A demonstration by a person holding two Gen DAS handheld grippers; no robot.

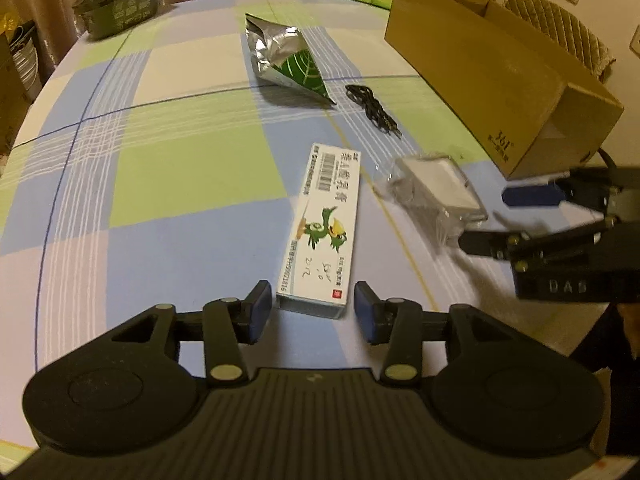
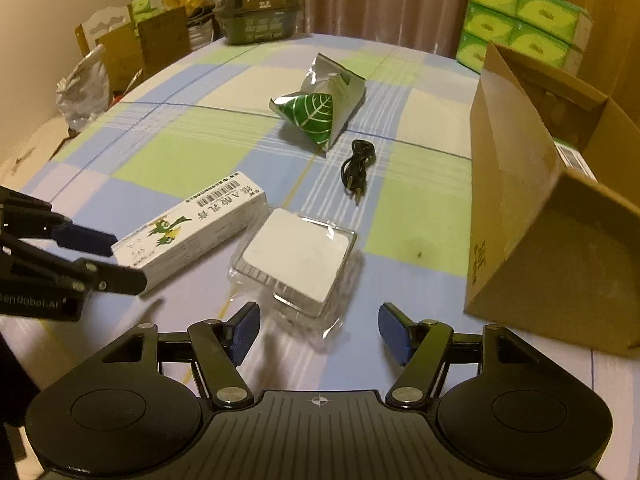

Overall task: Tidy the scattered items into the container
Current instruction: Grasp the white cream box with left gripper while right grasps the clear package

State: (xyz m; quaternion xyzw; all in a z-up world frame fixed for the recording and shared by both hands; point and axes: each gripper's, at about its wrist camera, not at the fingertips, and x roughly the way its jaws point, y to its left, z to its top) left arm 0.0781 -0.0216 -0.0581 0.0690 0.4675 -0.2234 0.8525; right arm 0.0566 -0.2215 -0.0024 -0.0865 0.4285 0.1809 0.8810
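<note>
right view: box (image 2: 560, 208) interior | left view: outside only; both fingers apart, empty

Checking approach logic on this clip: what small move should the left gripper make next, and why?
Probably ease the left gripper forward and close: its jaws stand open astride the near end of the long white carton with the green bird print, not yet pressing it.

white carton (image 1: 320, 228), wrapped pad (image 2: 298, 258), cable (image 2: 357, 168), foil pouch (image 2: 320, 110) — beside cardboard box (image 2: 532, 216)
</note>
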